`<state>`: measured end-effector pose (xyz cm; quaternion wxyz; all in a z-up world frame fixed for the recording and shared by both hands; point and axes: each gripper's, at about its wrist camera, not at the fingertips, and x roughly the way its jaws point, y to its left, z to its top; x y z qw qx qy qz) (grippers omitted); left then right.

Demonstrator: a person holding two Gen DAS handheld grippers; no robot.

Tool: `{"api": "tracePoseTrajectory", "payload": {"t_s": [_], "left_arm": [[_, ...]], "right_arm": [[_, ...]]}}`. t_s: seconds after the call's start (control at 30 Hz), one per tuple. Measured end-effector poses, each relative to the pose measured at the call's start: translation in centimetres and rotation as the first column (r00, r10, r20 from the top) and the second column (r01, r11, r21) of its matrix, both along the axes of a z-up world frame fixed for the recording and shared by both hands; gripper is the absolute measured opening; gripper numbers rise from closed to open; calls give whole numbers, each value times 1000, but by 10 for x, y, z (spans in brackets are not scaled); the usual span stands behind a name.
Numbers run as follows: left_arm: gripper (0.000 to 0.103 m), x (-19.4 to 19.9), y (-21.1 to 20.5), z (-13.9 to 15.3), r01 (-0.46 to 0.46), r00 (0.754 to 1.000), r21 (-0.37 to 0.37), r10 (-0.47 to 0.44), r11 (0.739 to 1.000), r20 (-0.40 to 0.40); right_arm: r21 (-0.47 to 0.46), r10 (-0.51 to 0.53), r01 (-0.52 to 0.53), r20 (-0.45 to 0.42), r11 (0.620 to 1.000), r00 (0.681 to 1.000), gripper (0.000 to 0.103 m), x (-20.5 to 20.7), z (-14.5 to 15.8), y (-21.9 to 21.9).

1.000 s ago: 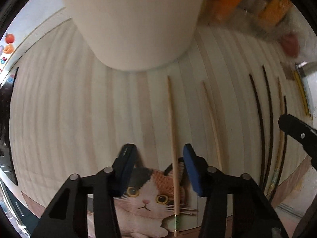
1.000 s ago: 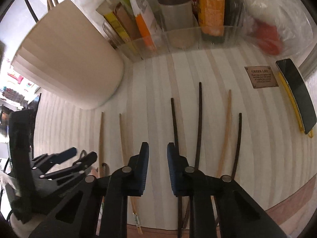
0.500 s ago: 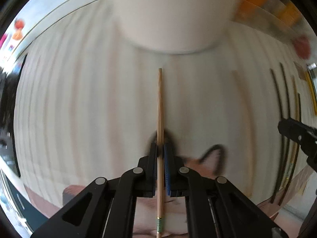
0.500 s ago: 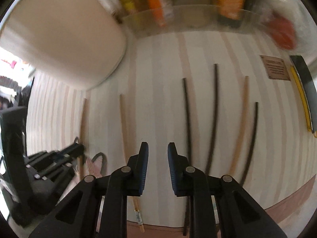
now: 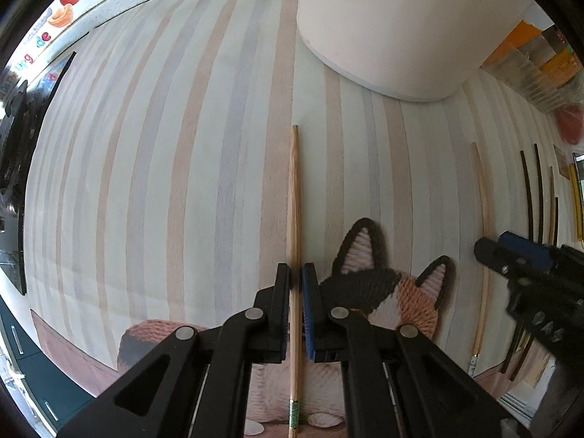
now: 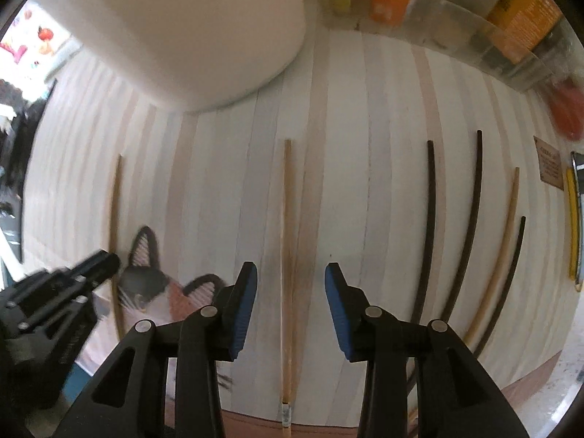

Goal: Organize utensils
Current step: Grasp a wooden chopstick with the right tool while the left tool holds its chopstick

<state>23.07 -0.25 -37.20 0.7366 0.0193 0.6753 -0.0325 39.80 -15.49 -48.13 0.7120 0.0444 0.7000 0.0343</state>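
My left gripper [image 5: 296, 272] is shut on a light wooden chopstick [image 5: 294, 197] that points ahead toward the big white holder cup [image 5: 394, 29]. My right gripper [image 6: 290, 277] is open, its jaws on either side of a second light chopstick [image 6: 286, 219] lying on the striped mat [image 6: 365, 146]. Two dark chopsticks [image 6: 427, 226], another light one [image 6: 500, 248] and a short dark one [image 6: 507, 277] lie to the right. The left gripper [image 6: 87, 270] with its chopstick shows at the left of the right wrist view.
A cat-shaped coaster [image 5: 387, 284] lies under the left gripper. A clear organizer with packets [image 6: 456, 11] stands at the back. A small card [image 6: 549, 164] and a yellow-edged phone [image 6: 573, 215] lie at the far right. The mat's front edge is close.
My left gripper closed on the light chopstick and shifted left with it. My right gripper opened wide and moved left over the second light chopstick.
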Motion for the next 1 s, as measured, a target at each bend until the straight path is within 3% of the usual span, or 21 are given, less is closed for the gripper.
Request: {"api": "tracePoseTrajectory", "payload": {"t_s": [0.13,0.23,0.4,0.5,0.77,1.0], "left_arm": [[4,-10,9,-1,-1,1000,-2,1,1000,1],[5,-11,10,-1,2,1000,1,-2,1000,0],[5,-11,9,-2,-1,1000,2,1,1000,-4],[5,-8,7,-3,1,1000,3,-1,1000,-11],[5,1,2,-6,13,998,11,-13,1000,-53],[5,6,0,-8,7,998,17,-6,1000,-63]], "right_arm": [[-85,36,-34,29,996,999,19,-9,-1,17],[-86,14,-12,23,996,1000,8,-14,-1,20],[30,-77,79,-63,996,995,8,-28,-4,-5],[51,-92,96,-87,994,992,8,-28,-5,-10],[31,-39,45,-181,998,983,10,-10,-13,-6],[-14,-12,9,-200,1000,980,10,6,-17,-7]]}}
